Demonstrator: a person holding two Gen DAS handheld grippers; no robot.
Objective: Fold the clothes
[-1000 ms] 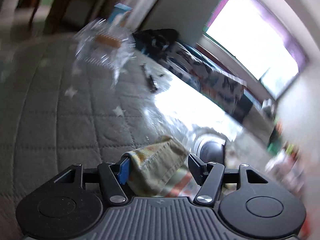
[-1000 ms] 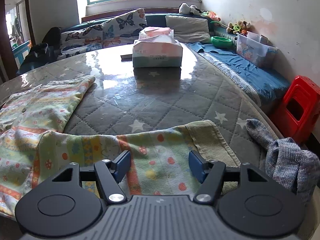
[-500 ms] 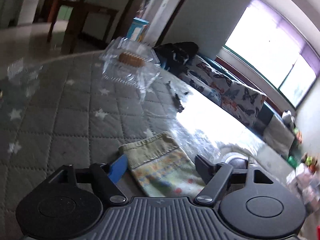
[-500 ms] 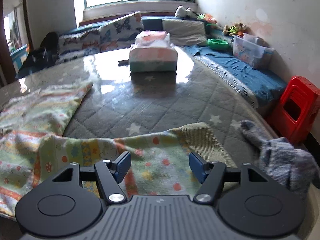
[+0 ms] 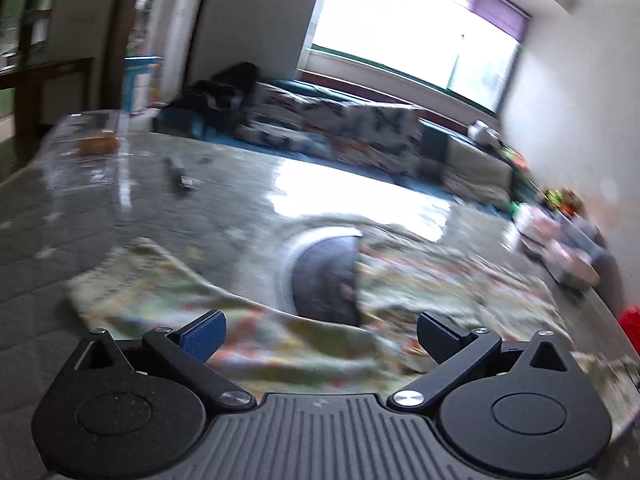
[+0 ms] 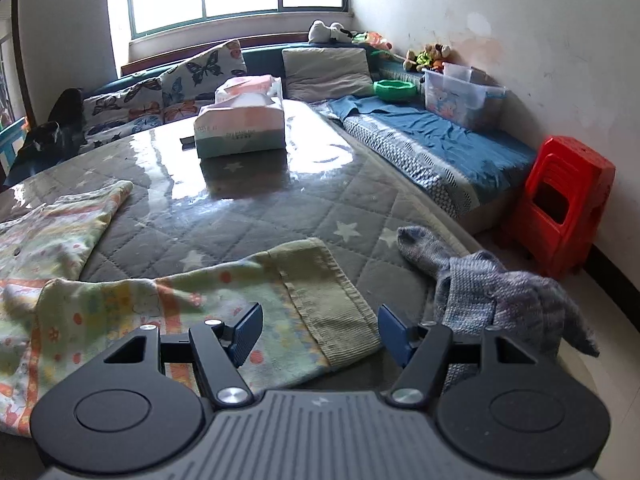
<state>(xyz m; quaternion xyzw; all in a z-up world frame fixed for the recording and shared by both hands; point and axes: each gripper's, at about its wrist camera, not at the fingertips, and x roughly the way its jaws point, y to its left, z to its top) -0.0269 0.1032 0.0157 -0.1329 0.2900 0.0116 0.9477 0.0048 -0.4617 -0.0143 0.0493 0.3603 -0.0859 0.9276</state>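
Observation:
A pastel patterned garment (image 6: 120,304) lies spread on the quilted table (image 6: 256,216). Its green ribbed sleeve cuff (image 6: 340,308) rests flat under my right gripper (image 6: 320,332), which is open, pads clear of the cloth. In the blurred left wrist view the same garment (image 5: 248,328) lies below my left gripper (image 5: 320,334). Its jaws are opening wide and nothing is pressed between the pads. The other sleeve (image 5: 132,280) lies flat to the left. A grey-blue knitted garment (image 6: 500,292) is heaped at the table's right edge.
A tissue box (image 6: 240,128) stands at the table's far side. A round dark hub with a silver rim (image 5: 324,276) sits mid-table. A clear plastic container (image 5: 84,148) is at far left. A sofa (image 6: 420,140) and a red stool (image 6: 560,204) stand beyond the right edge.
My left gripper let go of the sleeve cuff, widened its jaws and swung right over the garment. My right gripper shifted slightly, so the cuff now lies between its fingers.

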